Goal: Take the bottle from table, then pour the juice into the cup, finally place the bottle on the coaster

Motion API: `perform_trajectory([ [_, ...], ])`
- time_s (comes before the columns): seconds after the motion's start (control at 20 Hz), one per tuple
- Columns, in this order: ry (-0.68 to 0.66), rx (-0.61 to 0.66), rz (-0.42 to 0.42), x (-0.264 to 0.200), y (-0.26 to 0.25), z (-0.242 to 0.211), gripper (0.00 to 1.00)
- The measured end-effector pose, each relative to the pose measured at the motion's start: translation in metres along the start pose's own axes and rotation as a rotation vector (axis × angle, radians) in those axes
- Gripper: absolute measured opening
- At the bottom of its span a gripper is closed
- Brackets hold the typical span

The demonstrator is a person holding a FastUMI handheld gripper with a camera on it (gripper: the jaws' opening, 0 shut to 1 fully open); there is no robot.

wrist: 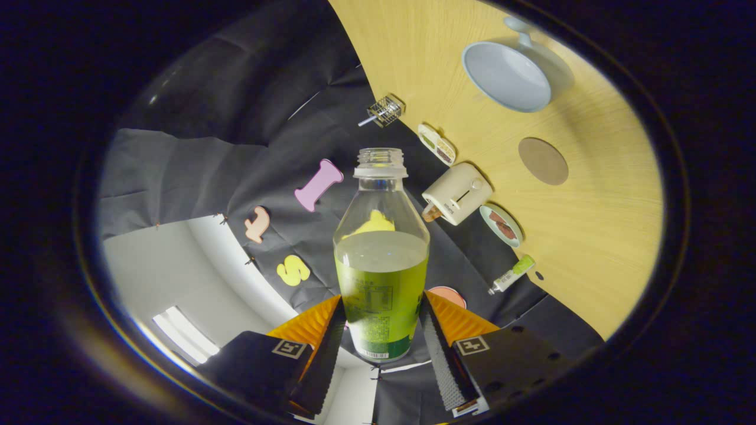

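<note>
A clear uncapped bottle holding green juice sits between my fingers, and my gripper is shut on its lower body, both fingers pressing its sides. The whole view is rolled, so the wooden table stands tilted beyond the bottle. On it, a pale blue cup with a handle lies well beyond the bottle's mouth, its opening facing me. A round brown coaster lies on the table nearer than the cup. The juice level sits a little above the bottle's middle.
Along the table's far edge stand a small wire basket, a cream toaster, two small dishes with food, and a small tube. Black cloth wall hangs behind them.
</note>
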State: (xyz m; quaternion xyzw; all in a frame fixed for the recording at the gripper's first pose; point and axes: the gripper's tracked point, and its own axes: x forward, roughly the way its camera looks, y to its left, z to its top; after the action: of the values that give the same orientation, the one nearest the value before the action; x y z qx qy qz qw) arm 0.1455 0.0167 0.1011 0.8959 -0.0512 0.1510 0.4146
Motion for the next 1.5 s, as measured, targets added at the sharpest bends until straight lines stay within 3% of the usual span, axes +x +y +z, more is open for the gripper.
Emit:
perform_trajectory([
  [0.35,0.025,-0.126,-0.078,-0.001,-0.017,-0.005,0.76],
  [0.75,0.092,-0.375,-0.195,-0.009,-0.046,-0.012,0.76],
  [1.05,0.134,-0.673,-0.337,-0.023,-0.075,-0.01,0.76],
  [1.5,0.192,-1.326,-0.549,-0.049,-0.095,0.021,0.77],
])
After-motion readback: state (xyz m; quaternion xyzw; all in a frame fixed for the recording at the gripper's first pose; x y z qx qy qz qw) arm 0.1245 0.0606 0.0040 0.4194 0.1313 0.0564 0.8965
